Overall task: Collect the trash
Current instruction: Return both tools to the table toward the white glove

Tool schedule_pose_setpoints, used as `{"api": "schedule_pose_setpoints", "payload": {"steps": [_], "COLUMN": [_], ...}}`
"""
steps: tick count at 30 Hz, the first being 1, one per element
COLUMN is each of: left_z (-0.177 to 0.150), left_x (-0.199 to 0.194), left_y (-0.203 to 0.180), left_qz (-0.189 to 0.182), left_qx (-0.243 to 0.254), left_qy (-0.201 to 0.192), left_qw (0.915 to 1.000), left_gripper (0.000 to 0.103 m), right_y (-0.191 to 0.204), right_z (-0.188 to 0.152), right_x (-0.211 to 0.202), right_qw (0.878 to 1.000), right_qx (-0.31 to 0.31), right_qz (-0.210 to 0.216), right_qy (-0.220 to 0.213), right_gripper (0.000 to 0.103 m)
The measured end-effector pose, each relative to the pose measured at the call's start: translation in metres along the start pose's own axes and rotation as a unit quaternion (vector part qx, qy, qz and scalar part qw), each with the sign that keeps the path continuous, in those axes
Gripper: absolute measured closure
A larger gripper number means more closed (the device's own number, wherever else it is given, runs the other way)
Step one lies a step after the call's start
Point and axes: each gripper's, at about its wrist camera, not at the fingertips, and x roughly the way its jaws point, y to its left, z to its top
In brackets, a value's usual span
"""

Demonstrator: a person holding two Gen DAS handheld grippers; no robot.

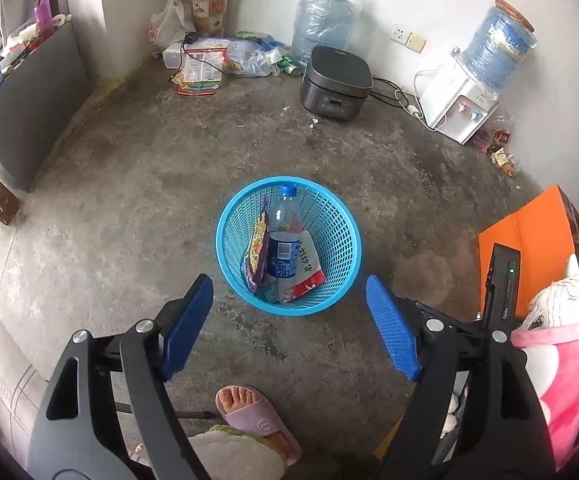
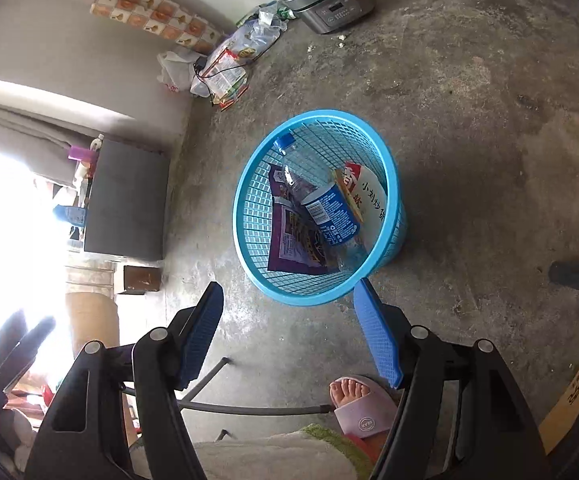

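- The blue mesh wastebasket (image 1: 288, 246) stands upright on the concrete floor (image 1: 149, 184), and everything here is best placed from it.
- Inside it: a capped plastic bottle (image 1: 282, 240) leaning on the wall, a purple snack wrapper (image 2: 295, 232) beside it, and a red-and-white packet (image 2: 365, 196) on the other side.
- The left gripper (image 1: 289, 294) hangs just short of the basket, jaws spread wide and empty.
- The right gripper (image 2: 289, 300) hovers at the near rim, also wide apart, nothing held.
- More litter lies well beyond the basket, by the rice cooker (image 1: 335, 82) and around the water dispenser (image 1: 459, 106).
- My worry: the basket looks light, so a finger catching its rim could tip it and spill the trash.
- Thin wrappers flat on the floor may slip from the pads.
- A sandalled foot (image 1: 255, 414) sits near the basket and could knock it.
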Motion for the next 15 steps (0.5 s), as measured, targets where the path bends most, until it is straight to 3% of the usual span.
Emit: {"api": "schedule_pose_setpoints", "payload": {"steps": [3, 7, 11, 15], "left_z": [-0.015, -0.038, -0.066, -0.101], "left_x": [-0.040, -0.096, -0.151, -0.195], "left_y": [0.003, 0.014, 0.028, 0.044], "left_qz": [0.001, 0.000, 0.023, 0.073], "left_qx": [0.000, -0.008, -0.019, -0.030], "left_qy": [-0.033, -0.086, -0.130, -0.166], "left_qw": [0.9994, 0.9962, 0.9910, 0.9829], "left_gripper": [0.025, 0.019, 0.014, 0.013], "right_y": [0.012, 0.052, 0.103, 0.149], "right_z": [-0.010, -0.027, -0.051, -0.085], "right_x": [-0.020, -0.055, -0.089, -0.116], "right_qw": [0.999, 0.990, 0.966, 0.935], "right_qx": [-0.029, -0.120, -0.224, -0.309], "right_qz": [-0.012, -0.040, -0.040, -0.025], "right_qy": [-0.017, -0.069, -0.124, -0.171], "right_gripper": [0.037, 0.037, 0.035, 0.024]}}
